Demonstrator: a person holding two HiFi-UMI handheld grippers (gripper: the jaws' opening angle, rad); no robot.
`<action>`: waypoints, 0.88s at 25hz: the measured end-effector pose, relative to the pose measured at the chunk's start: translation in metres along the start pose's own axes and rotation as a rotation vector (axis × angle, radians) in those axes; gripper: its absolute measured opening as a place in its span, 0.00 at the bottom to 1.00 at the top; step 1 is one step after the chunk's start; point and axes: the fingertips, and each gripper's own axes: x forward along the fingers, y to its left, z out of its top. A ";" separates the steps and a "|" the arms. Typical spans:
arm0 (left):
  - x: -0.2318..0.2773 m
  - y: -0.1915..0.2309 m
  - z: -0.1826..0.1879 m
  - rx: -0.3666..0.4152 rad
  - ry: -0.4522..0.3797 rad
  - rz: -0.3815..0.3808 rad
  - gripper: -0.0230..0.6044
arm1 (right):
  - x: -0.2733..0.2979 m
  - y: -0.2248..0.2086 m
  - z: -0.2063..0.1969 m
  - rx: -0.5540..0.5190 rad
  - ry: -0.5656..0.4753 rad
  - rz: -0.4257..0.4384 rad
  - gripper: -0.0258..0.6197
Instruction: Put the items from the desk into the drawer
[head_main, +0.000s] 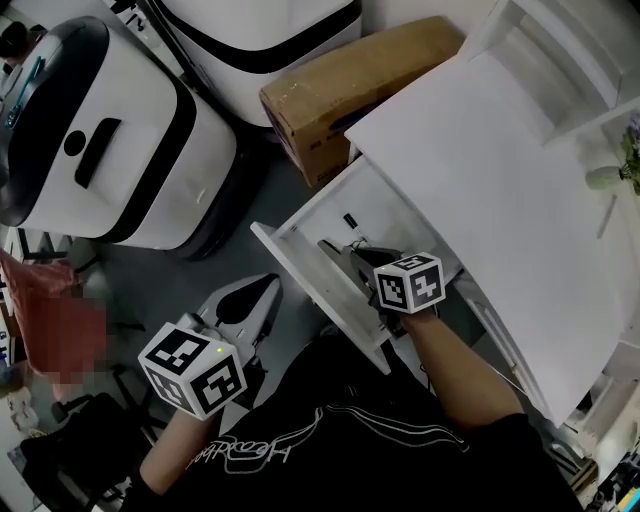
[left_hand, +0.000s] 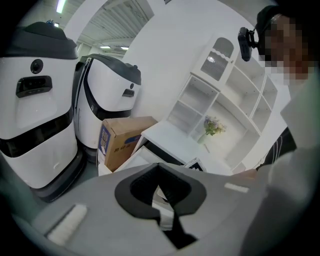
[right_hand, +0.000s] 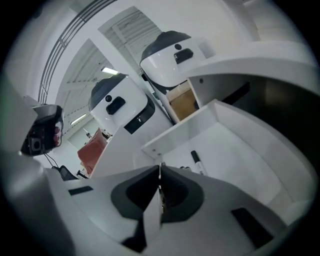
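Note:
The white desk has its drawer pulled out toward me. A black marker pen lies on the drawer's floor, also visible in the right gripper view as the marker pen. My right gripper reaches into the drawer, just short of the pen, and its jaws are shut with nothing visible between them. My left gripper hangs over the grey floor, left of the drawer front. It is shut and empty too.
Two large white-and-black machines stand on the floor beyond the drawer. A cardboard box sits against the desk's far end. A small vase of flowers stands on the desk by a white shelf unit. A red bag lies at left.

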 end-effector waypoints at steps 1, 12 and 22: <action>0.000 0.003 -0.003 -0.010 0.004 0.009 0.05 | 0.006 -0.002 -0.003 0.004 0.010 0.006 0.07; 0.004 0.032 -0.014 -0.082 0.020 0.061 0.05 | 0.045 -0.024 -0.020 0.103 0.044 0.046 0.07; 0.007 0.044 -0.015 -0.100 0.027 0.069 0.05 | 0.055 -0.045 -0.038 0.078 0.112 -0.024 0.07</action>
